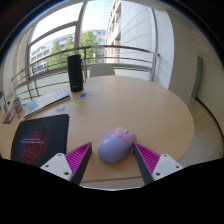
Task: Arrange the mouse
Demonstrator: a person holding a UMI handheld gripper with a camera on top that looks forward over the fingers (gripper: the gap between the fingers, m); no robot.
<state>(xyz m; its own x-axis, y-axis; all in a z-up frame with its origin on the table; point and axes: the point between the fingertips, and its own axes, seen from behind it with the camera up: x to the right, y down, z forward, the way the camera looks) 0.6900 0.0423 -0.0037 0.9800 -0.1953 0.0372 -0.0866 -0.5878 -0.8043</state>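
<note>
- Gripper [117, 158] fingers spread wide; the magenta pads [80, 157] sit either side of the pale lilac, smooth domed plastic computer mouse [116, 145], with a visible gap on each side. Nothing is gripped; the mouse rests on its own on the table.
- Mouse location: between the fingertips, on the round light-wood table [140, 105], near its close edge, just right of the black rectangular mouse mat with a red pattern [40, 138].
- Risk 1: the shell is rounded and glossy-looking, so closing off-centre would likely squirt it forward or twist it out of the pads.
- Risk 2: the table edge is close behind the fingers, and a drag toward the holder could tip the mouse off.
- Risk 3: if the mat is the target, a low carry could catch the mat's edge and shove it.
- Beyond: a tall black cylinder [75, 72], a white keyboard [48, 100] and a small dark item [85, 95], all well apart from the mouse.
</note>
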